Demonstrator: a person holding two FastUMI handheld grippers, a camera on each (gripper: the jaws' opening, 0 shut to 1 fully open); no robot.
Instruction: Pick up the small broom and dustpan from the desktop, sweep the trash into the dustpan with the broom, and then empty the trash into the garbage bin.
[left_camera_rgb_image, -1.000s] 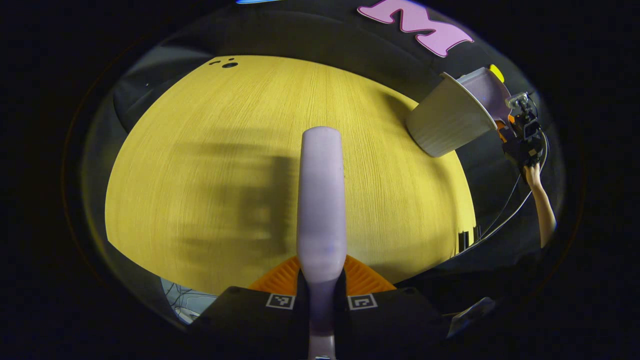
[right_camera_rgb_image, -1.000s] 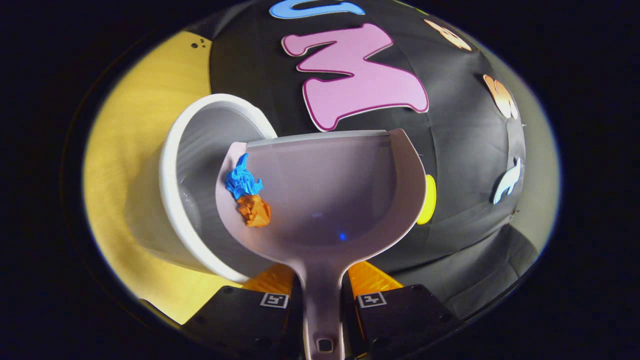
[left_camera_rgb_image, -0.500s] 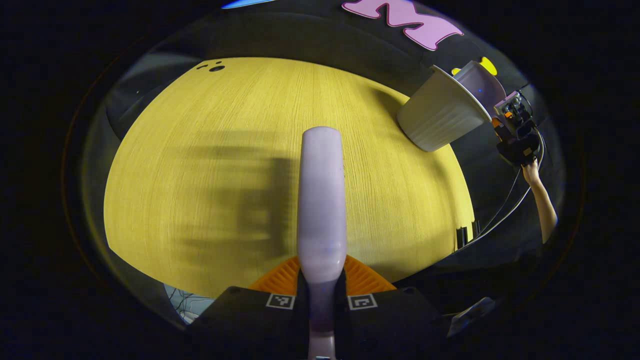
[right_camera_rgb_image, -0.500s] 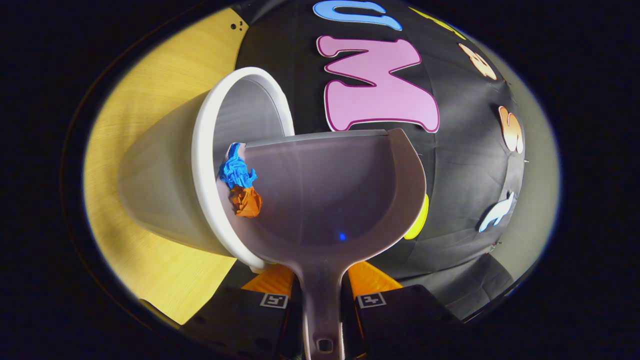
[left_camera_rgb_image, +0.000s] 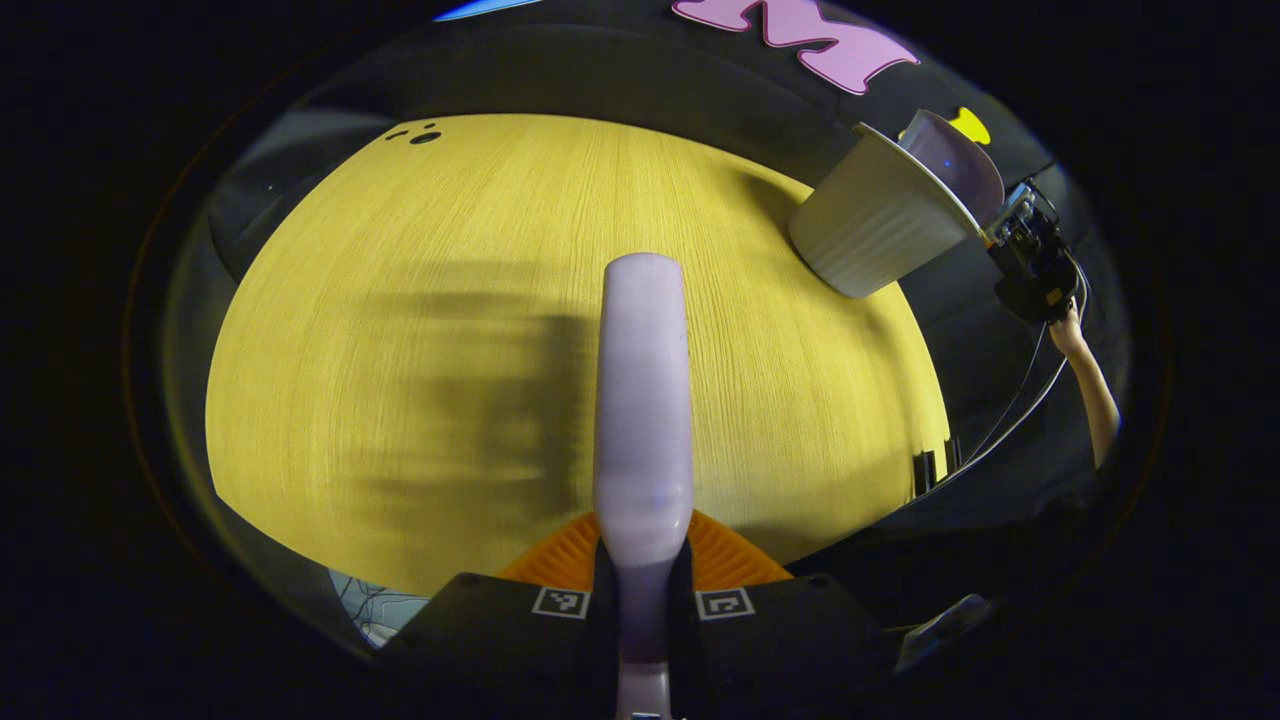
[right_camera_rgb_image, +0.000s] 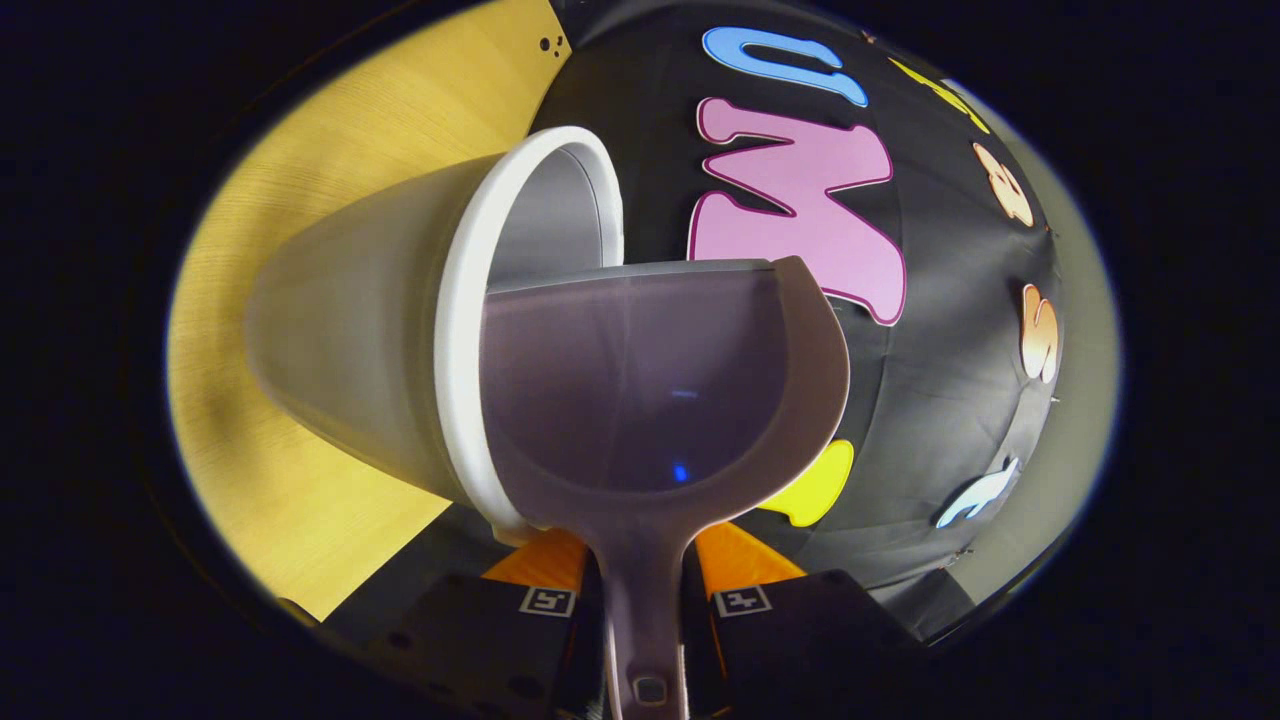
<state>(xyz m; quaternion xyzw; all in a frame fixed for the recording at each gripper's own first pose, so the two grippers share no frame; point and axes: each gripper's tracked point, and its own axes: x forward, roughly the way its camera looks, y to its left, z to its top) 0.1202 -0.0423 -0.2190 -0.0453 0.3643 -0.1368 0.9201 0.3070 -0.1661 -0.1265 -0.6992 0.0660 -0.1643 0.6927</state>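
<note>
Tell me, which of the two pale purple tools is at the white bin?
The dustpan, held by the right tongs: its pan sits at the rim of the bin. The broom, in the left tongs, is over the bare yellow desktop.

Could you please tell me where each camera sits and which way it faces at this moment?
Left gripper view: rides the left gripper, looks along the broom over the desk; far right, the right gripper and a forearm.
Right gripper view: rides the right gripper, faces the dustpan tipped at the bin.
Shared: bin, dustpan, desk.
</note>
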